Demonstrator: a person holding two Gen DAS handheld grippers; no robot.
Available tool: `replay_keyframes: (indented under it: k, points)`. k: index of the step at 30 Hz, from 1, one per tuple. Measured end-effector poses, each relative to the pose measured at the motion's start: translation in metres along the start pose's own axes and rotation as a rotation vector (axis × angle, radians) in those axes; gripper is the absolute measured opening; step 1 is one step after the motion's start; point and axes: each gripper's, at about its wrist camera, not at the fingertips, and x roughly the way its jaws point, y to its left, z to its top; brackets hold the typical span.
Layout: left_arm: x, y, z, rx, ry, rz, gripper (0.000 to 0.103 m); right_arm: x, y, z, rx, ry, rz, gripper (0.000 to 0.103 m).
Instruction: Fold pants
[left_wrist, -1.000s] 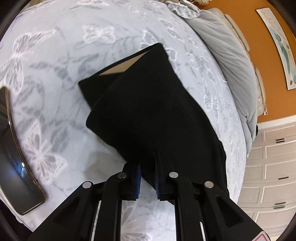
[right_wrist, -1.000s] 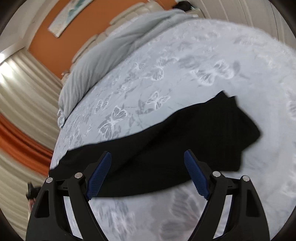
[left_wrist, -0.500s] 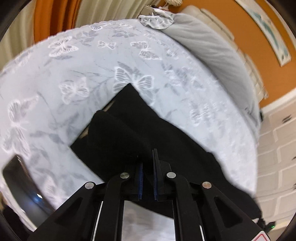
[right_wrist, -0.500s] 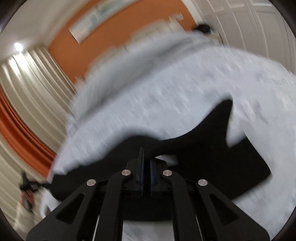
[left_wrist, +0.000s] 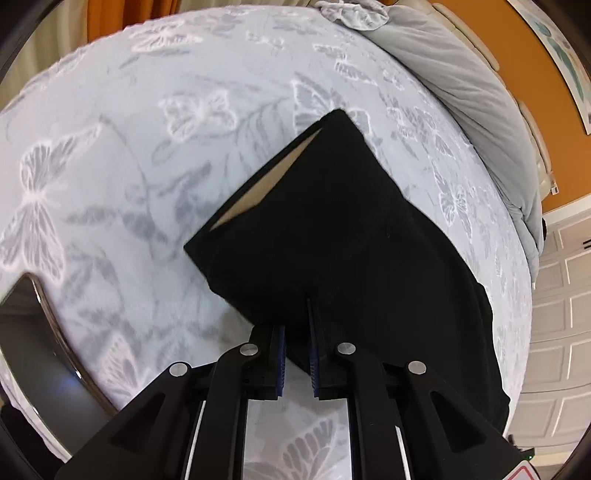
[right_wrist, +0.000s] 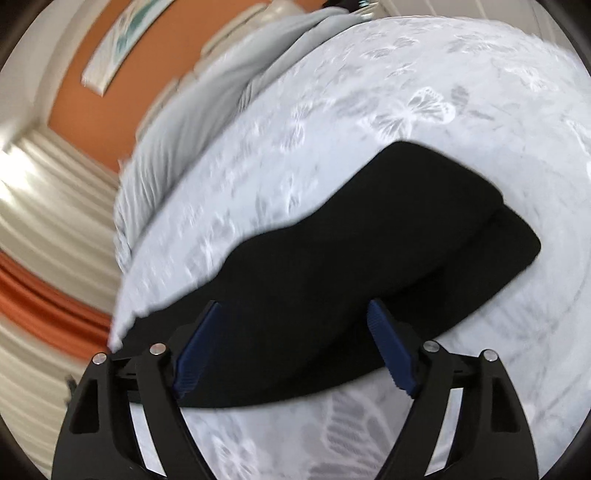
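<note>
Black pants (left_wrist: 351, 240) lie on a pale bedspread (left_wrist: 147, 184) printed with grey and white butterflies. In the left wrist view they run from the near right edge up to a squared end near the middle. That end gapes a little and shows a tan lining (left_wrist: 266, 188). The cloth looks doubled over, with 1 layer on top of another.

The left gripper (left_wrist: 293, 321) is pressed nearly together, and its 2 blue pads pinch the near edge of the pants. The fabric runs straight into the narrow gap between them.

The right gripper (right_wrist: 293, 306) is spread wide; its jaws have just been opening. The pants (right_wrist: 369, 251) stretch across the bed beneath it and show in the gap between the pads. Neither pad presses on the cloth. The right wrist view is blurred, so I cannot tell whether the pads touch the fabric at all.

A dark glossy phone (left_wrist: 37, 350) with a metallic rim lies on the bedspread, well apart from the pants. A grey quilt (left_wrist: 461, 85) is bunched along the head of the bed, below an orange wall (right_wrist: 85, 107) with a framed picture (right_wrist: 122, 40). White panelled doors (left_wrist: 554, 314) stand beyond the bed.
</note>
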Motion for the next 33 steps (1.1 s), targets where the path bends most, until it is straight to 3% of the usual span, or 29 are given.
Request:
replay_keyframes:
  k: [1, 2, 3, 4, 5, 9, 10, 12, 14, 16, 17, 19, 20, 21, 23, 24, 26, 28, 30, 31, 33]
  points:
    - [0.002, -0.001, 0.002, 0.000, 0.004, 0.006, 0.010, 0.003, -0.006, 0.006, 0.027, -0.014, -0.017, 0.078]
    - [0.005, -0.002, 0.003, 0.005, 0.006, 0.019, 0.010, 0.007, -0.012, 0.009, 0.049, -0.022, -0.040, 0.062]
    - [0.007, -0.003, 0.002, 0.009, 0.006, 0.027, 0.009, 0.010, -0.016, 0.011, 0.053, -0.033, -0.055, 0.027]
    - [0.009, -0.005, 0.001, 0.011, 0.004, 0.032, 0.007, 0.009, -0.016, 0.014, 0.042, -0.042, -0.081, 0.007]
    - [0.010, -0.006, 0.001, 0.015, -0.008, 0.034, 0.006, 0.003, -0.009, 0.017, 0.014, -0.070, -0.097, 0.003]
    - [-0.011, -0.035, 0.013, 0.100, -0.106, 0.021, 0.006, -0.051, 0.033, 0.028, -0.128, -0.263, -0.004, 0.002]
    - [-0.017, -0.039, 0.016, 0.117, -0.121, 0.013, 0.006, -0.058, 0.037, 0.027, -0.156, -0.283, -0.016, 0.002]
    - [-0.017, -0.043, 0.019, 0.156, -0.115, 0.062, 0.006, -0.052, 0.024, 0.024, -0.165, -0.232, -0.107, 0.003]
    - [0.001, -0.028, 0.016, 0.152, -0.072, 0.139, 0.007, -0.018, -0.015, 0.019, -0.084, -0.056, -0.236, 0.004]
    - [0.022, -0.005, 0.010, 0.100, -0.009, 0.137, 0.010, -0.003, -0.043, 0.010, -0.036, 0.059, -0.395, 0.003]
    - [0.024, 0.004, 0.005, 0.084, -0.012, 0.110, 0.011, -0.013, -0.051, 0.010, -0.023, 0.044, -0.373, 0.003]
    - [0.013, 0.014, -0.002, 0.077, -0.050, 0.068, 0.014, -0.032, -0.051, 0.015, 0.002, -0.019, -0.418, 0.014]
    - [0.008, 0.017, -0.004, 0.067, -0.052, 0.060, 0.014, -0.049, -0.047, 0.018, 0.017, -0.095, -0.435, 0.025]
    - [0.003, 0.020, -0.004, 0.055, -0.055, 0.056, 0.014, -0.060, -0.044, 0.019, 0.024, -0.152, -0.435, 0.037]
    - [-0.016, 0.022, -0.001, 0.044, -0.102, 0.076, 0.016, -0.074, -0.030, 0.021, 0.004, -0.251, -0.415, 0.042]
    - [-0.026, 0.020, 0.002, 0.054, -0.145, 0.118, 0.015, -0.074, -0.018, 0.021, -0.022, -0.267, -0.400, 0.042]
    - [-0.056, 0.007, 0.007, 0.114, -0.288, 0.274, 0.013, -0.060, 0.019, 0.018, -0.123, -0.258, -0.324, 0.042]
    - [-0.075, -0.012, 0.011, 0.179, -0.365, 0.341, 0.013, -0.046, 0.047, 0.009, -0.202, -0.230, -0.277, 0.042]
    - [-0.078, -0.037, 0.015, 0.246, -0.357, 0.328, 0.018, -0.015, 0.087, -0.003, -0.319, -0.172, -0.236, 0.042]
    - [-0.072, -0.056, 0.011, 0.279, -0.340, 0.303, 0.029, 0.005, 0.111, -0.012, -0.386, -0.140, -0.221, 0.042]
    - [-0.046, -0.089, 0.005, 0.320, -0.272, 0.217, 0.037, 0.029, 0.143, -0.038, -0.492, -0.086, -0.191, 0.042]
